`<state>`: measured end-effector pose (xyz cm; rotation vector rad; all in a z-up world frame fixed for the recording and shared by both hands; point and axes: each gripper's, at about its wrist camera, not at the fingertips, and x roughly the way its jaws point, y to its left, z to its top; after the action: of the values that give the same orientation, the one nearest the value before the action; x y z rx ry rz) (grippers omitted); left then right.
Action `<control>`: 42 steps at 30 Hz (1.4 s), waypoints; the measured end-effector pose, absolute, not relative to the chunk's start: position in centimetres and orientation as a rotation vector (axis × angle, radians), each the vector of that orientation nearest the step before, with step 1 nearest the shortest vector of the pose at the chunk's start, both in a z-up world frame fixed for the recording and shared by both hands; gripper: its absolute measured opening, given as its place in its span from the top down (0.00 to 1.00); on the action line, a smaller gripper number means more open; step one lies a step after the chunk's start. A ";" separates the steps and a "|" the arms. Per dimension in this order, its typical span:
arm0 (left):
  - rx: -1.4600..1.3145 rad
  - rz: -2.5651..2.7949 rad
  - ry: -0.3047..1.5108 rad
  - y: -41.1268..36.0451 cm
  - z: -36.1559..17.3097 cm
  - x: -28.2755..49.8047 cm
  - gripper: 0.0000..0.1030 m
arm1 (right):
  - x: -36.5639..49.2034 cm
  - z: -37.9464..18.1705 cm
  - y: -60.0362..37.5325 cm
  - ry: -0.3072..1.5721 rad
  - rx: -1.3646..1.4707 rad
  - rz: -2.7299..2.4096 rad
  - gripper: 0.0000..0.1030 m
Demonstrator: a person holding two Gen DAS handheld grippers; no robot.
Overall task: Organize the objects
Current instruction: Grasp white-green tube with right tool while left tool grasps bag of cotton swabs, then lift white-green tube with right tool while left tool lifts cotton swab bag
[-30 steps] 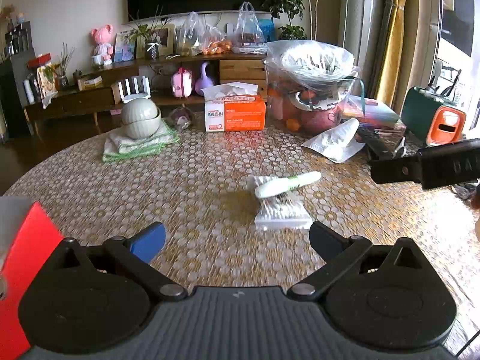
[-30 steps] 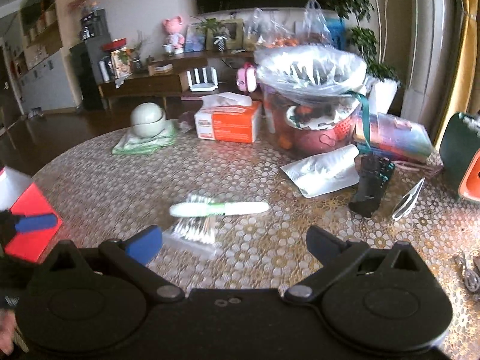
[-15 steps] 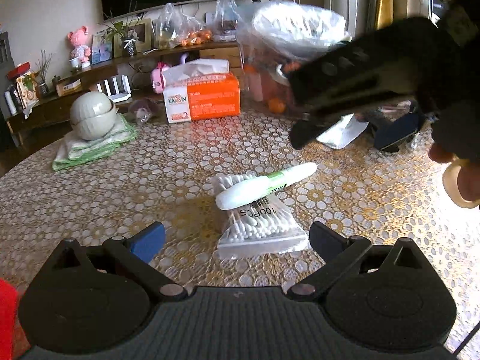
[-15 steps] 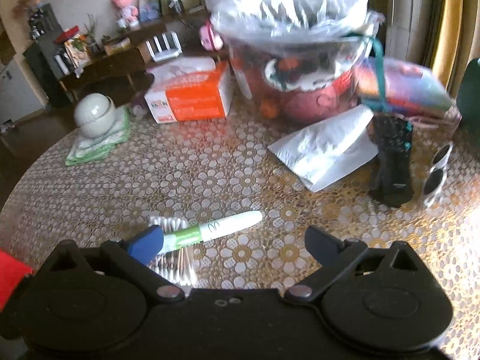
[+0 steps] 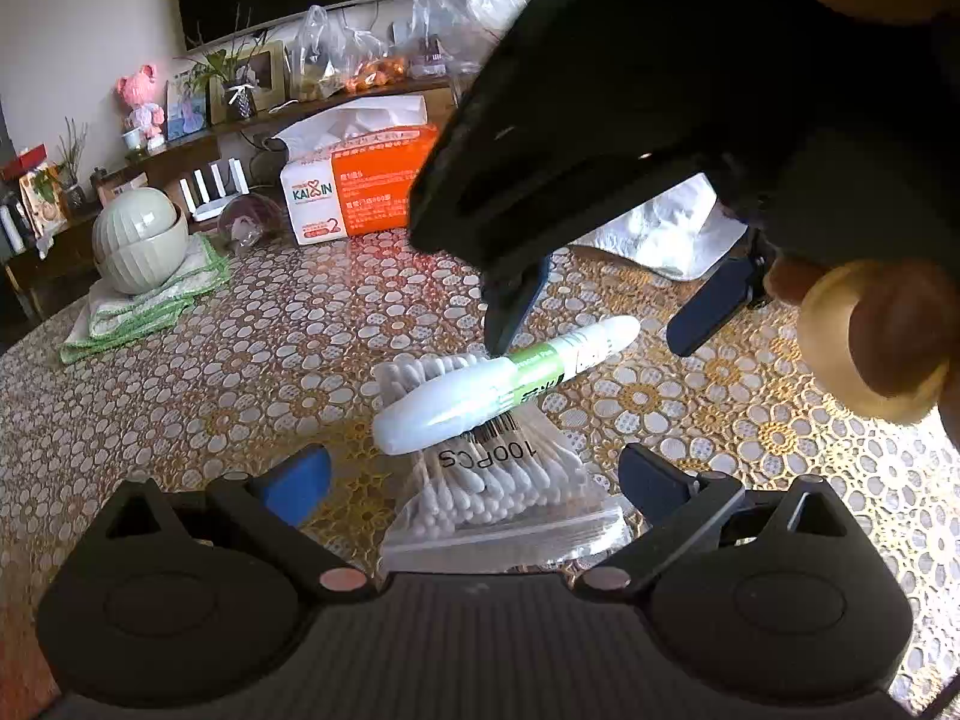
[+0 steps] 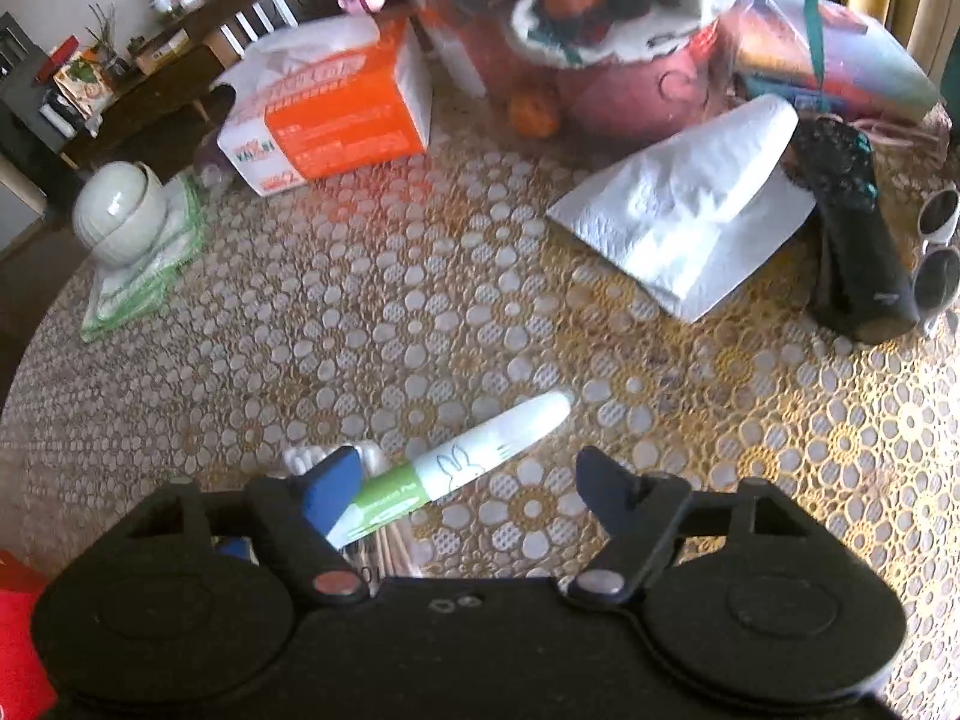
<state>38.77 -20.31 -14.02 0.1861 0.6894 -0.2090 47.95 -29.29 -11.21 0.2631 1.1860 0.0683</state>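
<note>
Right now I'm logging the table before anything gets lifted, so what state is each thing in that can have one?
White and green pen: capped, lying across the swab bag, not gripped.
Clear plastic bag of cotton swabs: flat on the table, under the pen.
Orange tissue box: open, tissue sticking out.
Left gripper: open, at the bag.
Right gripper: open, straddling the pen.

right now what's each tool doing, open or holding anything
Left tool: open, empty, in front of the cotton swab bag.
Right tool: open, holding nothing, fingers either side of the white-and-green pen.
</note>
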 end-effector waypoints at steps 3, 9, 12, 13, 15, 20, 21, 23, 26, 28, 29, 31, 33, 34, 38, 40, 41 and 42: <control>0.193 -0.207 0.677 -20.6 -14.2 38.8 0.00 | 48.0 -11.6 -28.8 1.193 0.269 0.064 0.34; 0.169 -0.224 0.678 -20.2 -14.4 38.8 0.10 | 48.1 -12.4 -28.6 1.210 0.311 0.051 0.58; 0.164 -0.243 0.669 -20.1 -14.2 38.6 0.32 | 48.1 -12.6 -28.8 1.205 0.343 0.061 0.69; 0.165 -0.254 0.667 -20.2 -14.2 38.5 0.38 | 48.1 -12.6 -28.8 1.204 0.350 0.064 0.73; 0.188 -0.250 0.651 -20.4 -14.1 38.1 0.43 | 48.0 -12.7 -28.9 1.199 0.364 0.068 0.77; 0.167 -0.262 0.655 -19.8 -13.9 37.6 0.50 | 47.7 -12.9 -29.1 1.184 0.391 0.096 0.79; 0.165 -0.265 0.657 -19.6 -13.9 37.4 0.50 | 47.7 -12.9 -29.1 1.179 0.397 0.102 0.79; 0.157 -0.276 0.665 -19.2 -13.8 37.0 0.51 | 47.4 -12.6 -29.4 1.170 0.404 0.108 0.80; 0.152 -0.285 0.673 -18.5 -13.7 35.8 0.52 | 47.1 -12.1 -29.9 1.151 0.422 0.105 0.82; 0.151 -0.291 0.679 -18.2 -13.5 35.0 0.52 | 46.8 -11.8 -30.3 1.146 0.430 0.102 0.83; 0.149 -0.291 0.681 -18.0 -13.5 34.6 0.52 | 46.6 -11.6 -30.4 1.143 0.425 0.102 0.84; 0.148 -0.294 0.685 -17.6 -13.4 33.8 0.52 | 45.9 -11.1 -30.4 1.137 0.410 0.104 0.84; 0.147 -0.292 0.688 -17.2 -13.2 32.9 0.53 | 45.3 -10.7 -30.4 1.135 0.396 0.109 0.84; 0.148 -0.294 0.687 -17.0 -13.1 32.4 0.53 | 44.8 -10.5 -30.4 1.131 0.384 0.111 0.84; 0.147 -0.291 0.685 -15.9 -12.6 30.0 0.53 | 42.8 -9.8 -30.0 1.127 0.336 0.133 0.84; 0.141 -0.287 0.680 -15.3 -12.0 28.9 0.53 | 41.7 -9.4 -29.8 1.127 0.318 0.150 0.84; 0.139 -0.287 0.674 -14.9 -11.6 28.3 0.53 | 41.1 -9.2 -29.8 1.128 0.310 0.156 0.84; 0.136 -0.288 0.668 -14.5 -11.3 27.8 0.53 | 40.4 -9.0 -29.7 1.127 0.304 0.164 0.84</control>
<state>27.75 -14.53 -11.31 0.1361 0.6684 -0.2885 40.43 -29.75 -9.00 0.3040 1.1273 0.1636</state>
